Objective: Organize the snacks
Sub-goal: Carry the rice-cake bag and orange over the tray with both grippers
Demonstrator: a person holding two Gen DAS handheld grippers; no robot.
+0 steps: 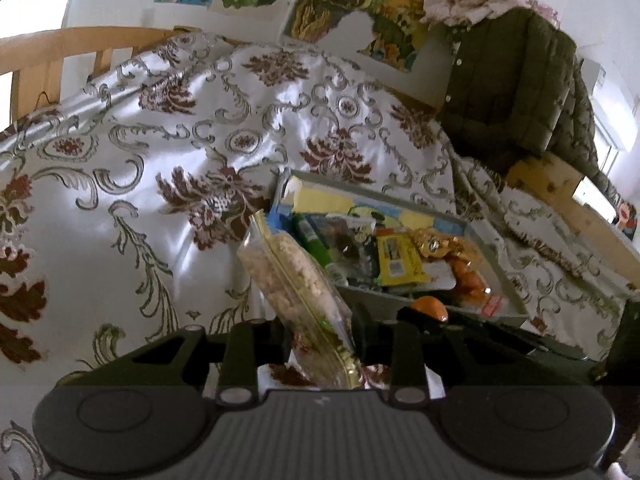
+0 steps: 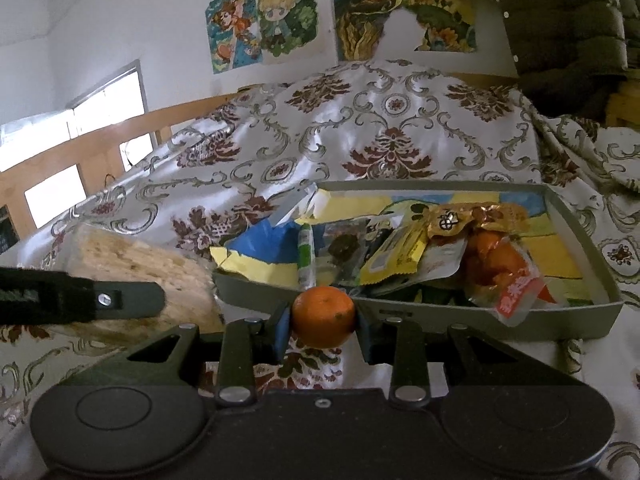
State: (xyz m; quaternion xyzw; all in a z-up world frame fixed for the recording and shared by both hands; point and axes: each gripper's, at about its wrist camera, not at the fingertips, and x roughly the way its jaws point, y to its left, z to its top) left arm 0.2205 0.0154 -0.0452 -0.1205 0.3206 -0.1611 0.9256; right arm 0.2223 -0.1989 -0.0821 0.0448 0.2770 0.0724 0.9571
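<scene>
My left gripper (image 1: pixel 320 336) is shut on a clear bag of pale puffed snacks (image 1: pixel 296 284), which stands tilted above the bedspread just left of the grey tray (image 1: pixel 502 276). From the right wrist the same snack bag (image 2: pixel 152 268) and the left gripper's finger (image 2: pixel 120 300) appear at the left. My right gripper (image 2: pixel 323 320) is shut on a small orange (image 2: pixel 323 316), held just in front of the grey tray's near wall (image 2: pixel 460 316). That orange (image 1: pixel 430 307) peeks out in the left wrist view too. The tray holds several wrapped snacks, among them a yellow packet (image 2: pixel 396 256) and an orange-filled pouch (image 2: pixel 496 268).
The tray rests on a white bedspread with brown floral print (image 1: pixel 160 152). A wooden bed rail (image 2: pixel 100 148) runs along the left. A dark green quilted jacket (image 1: pixel 516 92) hangs at the back right. Colourful posters (image 2: pixel 264 24) cover the wall behind.
</scene>
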